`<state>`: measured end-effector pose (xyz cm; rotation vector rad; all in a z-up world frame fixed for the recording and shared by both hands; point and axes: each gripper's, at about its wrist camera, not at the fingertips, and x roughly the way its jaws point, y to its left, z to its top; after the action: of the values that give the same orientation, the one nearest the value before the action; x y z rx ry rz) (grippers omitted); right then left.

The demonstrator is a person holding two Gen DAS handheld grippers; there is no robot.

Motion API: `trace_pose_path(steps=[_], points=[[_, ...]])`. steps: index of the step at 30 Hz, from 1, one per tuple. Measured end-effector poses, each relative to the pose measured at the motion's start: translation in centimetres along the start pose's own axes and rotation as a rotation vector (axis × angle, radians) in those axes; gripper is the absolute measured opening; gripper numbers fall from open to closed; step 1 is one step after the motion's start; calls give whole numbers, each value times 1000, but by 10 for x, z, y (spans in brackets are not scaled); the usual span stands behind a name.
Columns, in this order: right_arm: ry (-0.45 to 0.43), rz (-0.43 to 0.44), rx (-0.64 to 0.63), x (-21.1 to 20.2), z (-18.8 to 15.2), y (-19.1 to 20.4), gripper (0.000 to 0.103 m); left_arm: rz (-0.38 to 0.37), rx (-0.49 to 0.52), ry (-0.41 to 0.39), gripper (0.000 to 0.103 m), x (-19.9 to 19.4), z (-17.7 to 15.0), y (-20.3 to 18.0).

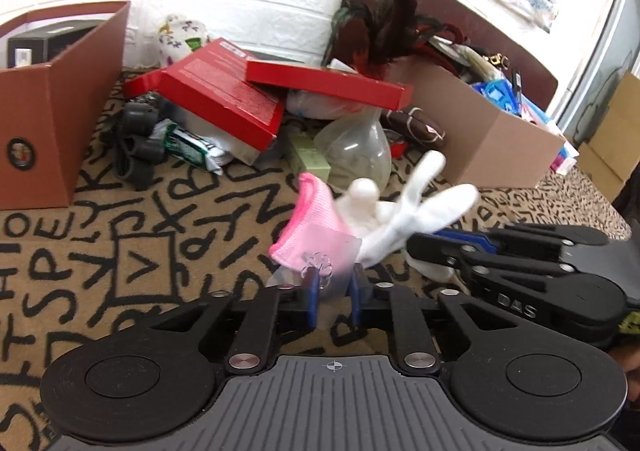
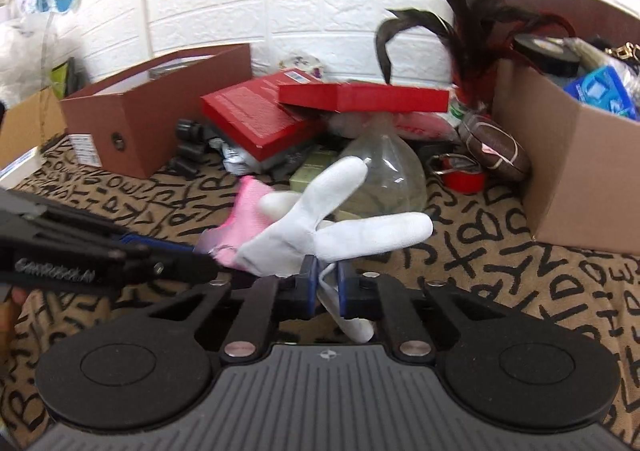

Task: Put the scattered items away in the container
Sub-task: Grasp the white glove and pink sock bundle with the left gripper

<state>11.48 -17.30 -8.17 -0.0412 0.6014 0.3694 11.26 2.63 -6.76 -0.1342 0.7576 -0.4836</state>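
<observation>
A white glove (image 1: 400, 219) with a pink cuff (image 1: 312, 211) hangs above the letter-patterned cloth, its fingers splayed upward. My left gripper (image 1: 334, 291) is shut on the cuff end, where a clear plastic tab (image 1: 336, 251) is attached. My right gripper (image 2: 325, 279) is shut on the white glove (image 2: 320, 227) near the base of its fingers. Each gripper shows in the other's view: the right gripper (image 1: 416, 247) from the right, the left gripper (image 2: 208, 263) from the left. An open cardboard box (image 1: 500, 147) (image 2: 580, 171) holding several items stands to the right.
Behind the glove lies a pile: two red flat boxes (image 1: 224, 99), a clear plastic bottle (image 2: 384, 171), black straps (image 1: 136, 131), a red tape roll (image 2: 464, 175) and a dark feather duster (image 2: 468, 23). A brown shoebox (image 1: 52, 111) stands at the left by the white brick wall.
</observation>
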Motion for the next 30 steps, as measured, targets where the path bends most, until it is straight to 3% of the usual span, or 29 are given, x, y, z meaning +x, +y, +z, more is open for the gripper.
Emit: trace_pose_path(steps=[2, 9, 10, 11, 12, 18, 20, 22, 25, 27, 28, 29, 30], points=[[-6, 23, -4, -6, -1, 3, 10, 12, -6, -7, 0, -6, -1, 2], [-11, 65, -38, -21, -3, 16, 9, 97, -71, -22, 0, -19, -6, 23], [-9, 65, -41, -21, -3, 17, 9, 95, -86, -14, 5, -18, -7, 27], [-4, 62, -44, -20, -4, 18, 9, 86, -102, -9, 20, -17, -7, 30], [4, 60, -47, -18, -5, 18, 9, 78, -114, -9, 24, -16, -7, 32], [14, 50, -50, -13, -6, 20, 12, 69, -103, -14, 25, -6, -5, 30], [13, 50, -52, -11, -5, 21, 18, 68, -105, -15, 25, -4, -4, 30], [11, 49, -53, -9, -4, 22, 35, 71, -105, -10, 25, -2, -4, 31], [10, 52, -55, -4, -2, 23, 41, 77, -120, 8, 9, 0, -3, 34], [18, 60, -56, -2, 1, 26, 35, 78, -128, 6, 8, -1, -2, 36], [23, 63, -57, -1, 2, 27, 27, 79, -128, 1, 8, -2, -2, 36], [26, 65, -62, -1, 3, 29, 10, 81, -128, -4, 8, -3, -2, 36], [24, 68, -68, -2, 4, 30, 10, 83, -128, -10, 8, -5, -2, 37]])
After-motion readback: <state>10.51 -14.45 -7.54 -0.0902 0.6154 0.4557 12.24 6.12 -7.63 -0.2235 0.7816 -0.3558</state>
